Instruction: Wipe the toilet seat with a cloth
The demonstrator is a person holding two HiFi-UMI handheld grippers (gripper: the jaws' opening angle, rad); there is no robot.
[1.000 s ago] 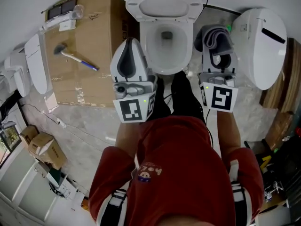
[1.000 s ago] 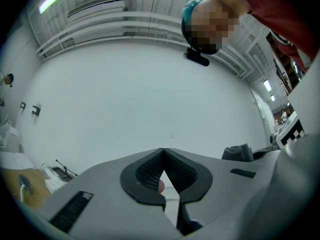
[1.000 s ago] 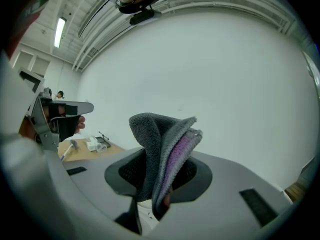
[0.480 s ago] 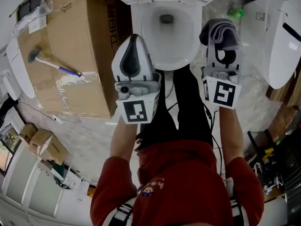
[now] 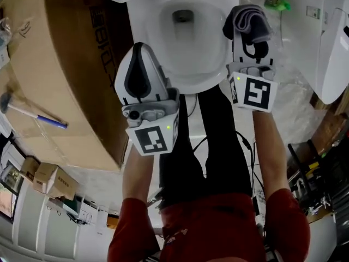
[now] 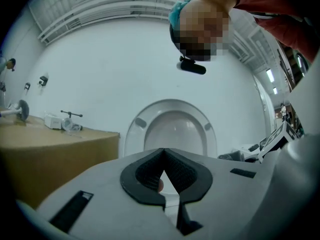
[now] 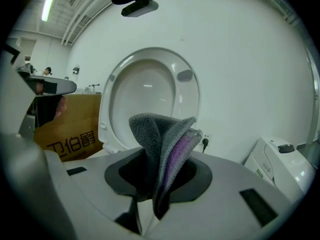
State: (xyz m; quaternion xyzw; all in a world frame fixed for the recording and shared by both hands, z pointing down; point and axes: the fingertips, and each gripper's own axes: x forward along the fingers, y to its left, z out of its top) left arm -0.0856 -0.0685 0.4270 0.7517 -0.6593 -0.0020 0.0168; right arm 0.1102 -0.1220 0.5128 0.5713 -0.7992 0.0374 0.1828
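The toilet (image 5: 143, 26) lies open just ahead of me, and nothing touches it, so I judge all the wiping is left to do. My left tool (image 6: 162, 153) is closed on nothing. My right tool (image 5: 252, 42) clamps the folded grey cloth (image 7: 160, 134) above the bowl's right side.

To your left stands a large brown cardboard box (image 5: 60, 64), and a blue-handled hammer (image 5: 32, 115) lies on it at the frame's left edge. Small cardboard boxes (image 5: 46, 179) sit at lower left.
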